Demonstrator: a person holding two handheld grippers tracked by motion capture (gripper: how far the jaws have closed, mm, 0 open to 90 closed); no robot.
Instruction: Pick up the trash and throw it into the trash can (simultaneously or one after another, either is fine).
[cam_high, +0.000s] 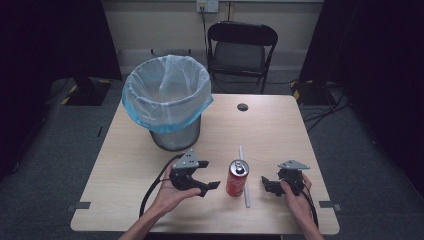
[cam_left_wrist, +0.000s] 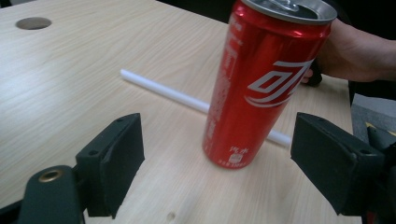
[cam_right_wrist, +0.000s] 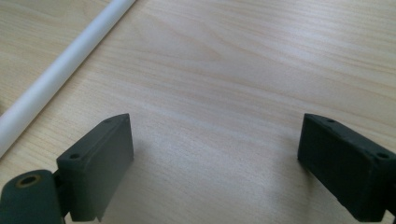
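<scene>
1. Nearest the lens in the left gripper view, the left tool (cam_left_wrist: 217, 163) showed its two black jaws spread wide, nothing between the pads, with bare wood under them.
2. Just beyond those jaws stood the red can (cam_left_wrist: 261, 88), upright on the tabletop (cam_left_wrist: 70, 74), its silver top with the pull tab in view. The jaws pointed at it but stood clear of it.
3. From the high view, the red can (cam_high: 237, 178) sat near the front edge of the tabletop (cam_high: 270, 125), between the two tools, with the left tool (cam_high: 207, 180) just beside it on its left.
4. Behind the can lay a white straw (cam_left_wrist: 159, 88), flat on the wood; from above the white straw (cam_high: 243, 175) ran front to back just to the can's right. Whether it touched the can could not be told.
5. The right tool (cam_high: 265, 184) rested low on the other side of the straw, gripped by the person's right hand (cam_high: 296, 196). In the right gripper view, the right tool (cam_right_wrist: 215, 163) also had its jaws standing wide apart, gripping nothing, with the straw (cam_right_wrist: 60, 70) off to the upper left.
6. Farther back on the left of the tabletop stood a metal bin (cam_high: 172, 135) lined with a pale blue bag (cam_high: 150, 112).
7. Beyond the tabletop, a black folding chair (cam_high: 242, 47) faced the wall.
</scene>
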